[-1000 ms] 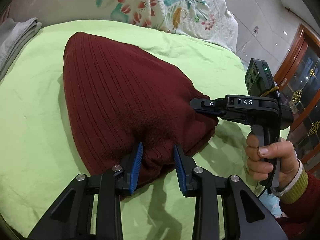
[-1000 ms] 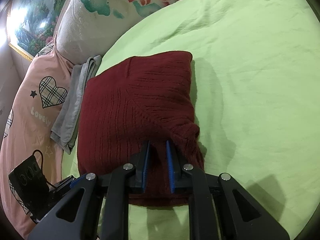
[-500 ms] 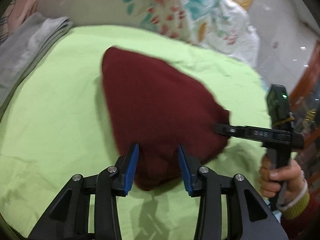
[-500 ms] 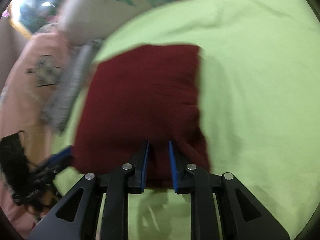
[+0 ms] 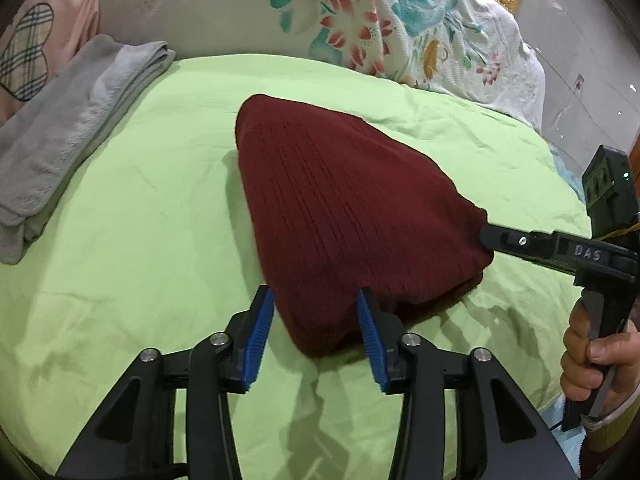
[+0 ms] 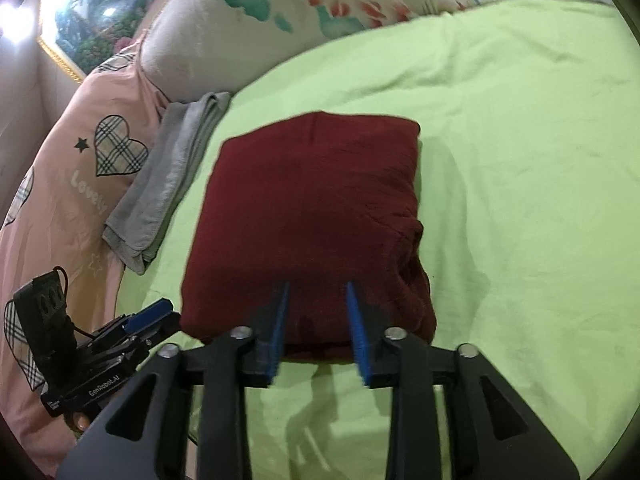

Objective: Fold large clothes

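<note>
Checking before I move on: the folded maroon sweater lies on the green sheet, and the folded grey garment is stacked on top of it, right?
Not quite. The grey garment lies apart from the maroon sweater, beside it at the edge of the green sheet, with bare sheet between them, as the right wrist view shows.

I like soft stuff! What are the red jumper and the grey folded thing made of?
The dark red sweater looks like a knitted yarn, maybe wool or acrylic: it has fine ribbed lines and a matte surface. The grey folded cloth looks like fuzzy fleece or terry, soft-napped with rounded folds.

Folded grey towel [image 5: 76, 120] on green sheet [image 5: 132, 240]; floral pillow [image 5: 360, 20] behind.
</note>
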Demonstrator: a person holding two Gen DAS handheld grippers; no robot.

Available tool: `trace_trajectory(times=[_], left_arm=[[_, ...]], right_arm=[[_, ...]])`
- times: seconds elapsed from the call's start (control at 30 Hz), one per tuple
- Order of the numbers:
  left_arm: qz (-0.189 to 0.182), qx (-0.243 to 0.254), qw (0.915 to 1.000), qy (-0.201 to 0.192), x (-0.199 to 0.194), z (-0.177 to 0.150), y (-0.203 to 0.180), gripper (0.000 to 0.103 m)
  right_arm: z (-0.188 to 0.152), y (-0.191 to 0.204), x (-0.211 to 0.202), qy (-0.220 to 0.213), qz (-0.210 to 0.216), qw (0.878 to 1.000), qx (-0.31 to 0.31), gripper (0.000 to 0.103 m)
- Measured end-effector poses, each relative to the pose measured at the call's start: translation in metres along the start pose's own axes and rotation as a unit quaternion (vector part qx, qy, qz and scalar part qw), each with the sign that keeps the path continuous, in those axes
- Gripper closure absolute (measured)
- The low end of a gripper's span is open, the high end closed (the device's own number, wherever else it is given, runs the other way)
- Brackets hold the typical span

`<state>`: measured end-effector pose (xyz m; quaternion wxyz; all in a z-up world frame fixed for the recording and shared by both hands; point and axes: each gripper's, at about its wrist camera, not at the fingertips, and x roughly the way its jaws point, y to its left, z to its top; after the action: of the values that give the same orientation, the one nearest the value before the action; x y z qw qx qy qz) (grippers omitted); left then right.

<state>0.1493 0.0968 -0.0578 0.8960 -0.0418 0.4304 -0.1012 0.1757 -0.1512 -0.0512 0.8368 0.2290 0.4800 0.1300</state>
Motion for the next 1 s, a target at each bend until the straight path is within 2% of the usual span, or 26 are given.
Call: trace_trajectory(times=[0.03, 0.17, 0.33, 0.5, 0.77, 0.9, 1.0], left_arm=[[-0.001, -0.004, 1.0, -0.001, -0.003, -0.002, 0.0, 0.051], [0.0, -0.019, 0.9998, -0.003, -0.01, -0.007, 0.002, 0.05], [0.021, -0.019, 0.9996, -0.006, -0.018, -0.01, 0.0, 0.041], [0.045, -0.022, 0.9987, -0.006, -0.026, -0.019, -0.001, 0.032], [0.072, -0.033, 0.9968, -0.001, -0.033, -0.033, 0.005, 0.025], [0.089, -0.03, 0.9956, 0.0, -0.035, -0.037, 0.005, 0.022], [0.097, -0.03, 0.9948, 0.003, -0.036, -0.039, 0.007, 0.022]], right_arm=[[-0.001, 0.002, -0.003, -0.003, 0.001, 1.0, -0.004, 0.067], [-0.005, 0.008, -0.007, -0.005, 0.001, 1.0, -0.009, 0.066], [-0.015, 0.005, -0.013, 0.0, -0.001, 1.0, -0.009, 0.066], [-0.028, 0.007, -0.019, 0.004, -0.006, 1.0, -0.018, 0.055], [-0.049, 0.005, -0.025, 0.016, -0.015, 0.999, -0.023, 0.053], [-0.057, 0.006, -0.028, 0.018, -0.021, 0.999, -0.029, 0.044], [-0.063, 0.006, -0.028, 0.021, -0.025, 0.999, -0.032, 0.043]])
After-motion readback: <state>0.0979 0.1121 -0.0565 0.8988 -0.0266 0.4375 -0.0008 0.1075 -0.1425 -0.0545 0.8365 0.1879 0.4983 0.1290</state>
